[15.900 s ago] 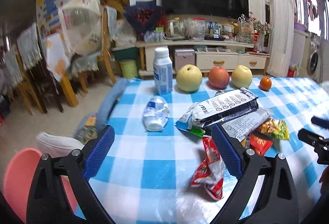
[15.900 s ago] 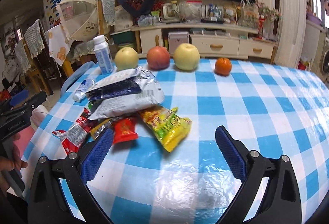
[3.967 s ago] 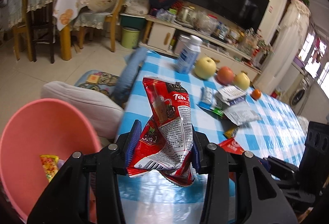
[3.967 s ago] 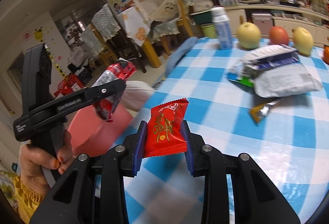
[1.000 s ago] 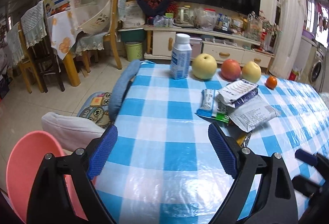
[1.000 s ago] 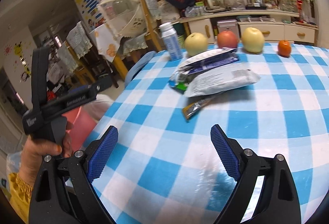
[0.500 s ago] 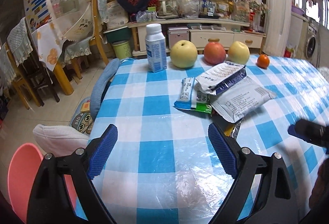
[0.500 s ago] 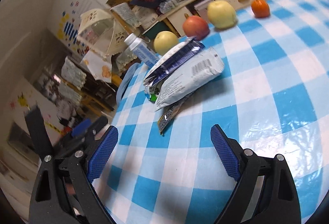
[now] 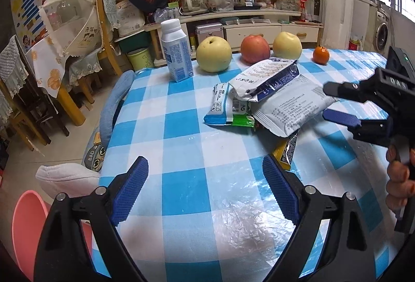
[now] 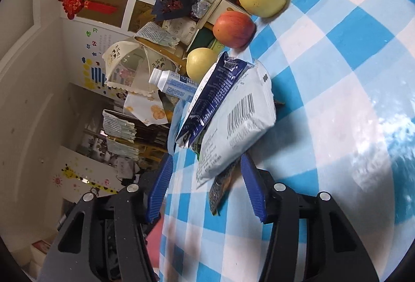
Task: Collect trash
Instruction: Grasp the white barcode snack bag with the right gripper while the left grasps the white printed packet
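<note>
A pile of wrappers lies on the blue checked table (image 9: 181, 126): a white and navy packet (image 9: 267, 76) on top, a large white packet (image 9: 290, 105) under it, a blue and green wrapper (image 9: 225, 111) at the left, and a small gold wrapper (image 9: 285, 149) in front. My left gripper (image 9: 205, 191) is open and empty, short of the pile. My right gripper (image 10: 207, 188) is open and rolled sideways, its jaws either side of the white packet's (image 10: 233, 126) near end and the gold wrapper (image 10: 220, 186). It also shows at the right of the left wrist view (image 9: 337, 103).
A white milk bottle (image 9: 176, 51), two yellow apples (image 9: 214, 54), a red apple (image 9: 255, 48) and a small orange (image 9: 320, 55) stand along the table's far edge. A pink bin (image 9: 26, 227) sits on the floor at lower left beside a grey cushion (image 9: 67, 175).
My right gripper has rolled sideways and moved in on the white packet and gold wrapper. My left gripper has moved a little closer to the pile, still open.
</note>
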Demonstrator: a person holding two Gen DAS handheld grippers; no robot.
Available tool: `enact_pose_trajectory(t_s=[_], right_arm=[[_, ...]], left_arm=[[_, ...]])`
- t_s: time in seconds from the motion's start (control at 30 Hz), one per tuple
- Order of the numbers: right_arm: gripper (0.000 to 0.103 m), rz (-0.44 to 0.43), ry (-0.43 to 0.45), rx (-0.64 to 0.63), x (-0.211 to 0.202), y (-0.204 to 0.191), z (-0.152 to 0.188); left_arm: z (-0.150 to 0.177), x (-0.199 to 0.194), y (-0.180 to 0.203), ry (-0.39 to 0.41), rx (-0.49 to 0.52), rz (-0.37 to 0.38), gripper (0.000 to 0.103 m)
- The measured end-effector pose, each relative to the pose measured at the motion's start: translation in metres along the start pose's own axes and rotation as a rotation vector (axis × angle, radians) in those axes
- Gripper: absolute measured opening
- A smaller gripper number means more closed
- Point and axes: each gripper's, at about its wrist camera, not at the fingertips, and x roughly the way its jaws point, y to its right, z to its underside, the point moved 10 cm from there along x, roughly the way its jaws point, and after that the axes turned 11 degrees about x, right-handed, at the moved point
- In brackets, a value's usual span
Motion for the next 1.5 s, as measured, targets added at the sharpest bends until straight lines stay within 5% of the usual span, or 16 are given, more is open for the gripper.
enact_pose_trajectory(t_s=[0.2,0.27,0.37,0.77,0.97,1.5], right_arm=[[0.054,-0.010,-0.020,0.017,0.013,0.005,-0.013],[0.034,0.007,-0.033,0.005,0.018,0.006,-0.016],[0.026,0.038,-0.036,-0.006,0.019,0.010,-0.017],[0.022,0.174,-0.007,-0.096,-0.055,0.033,-0.034],[0.019,0.302,0.065,-0.288,-0.095,0.029,-0.038],[0.019,0.375,0.087,-0.507,-0.093,0.003,-0.035]], left_arm=[[-0.002,0.003,0.008,0.000,0.008,0.021,0.090],[-0.004,0.005,0.011,0.000,0.012,0.030,0.090],[-0.005,0.008,0.018,-0.004,0.041,0.035,0.090],[-0.014,0.014,0.041,0.009,0.080,0.085,0.090],[-0.030,0.017,0.062,0.032,0.092,0.131,0.090],[-0.112,0.086,0.090,0.002,0.139,0.237,0.090]])
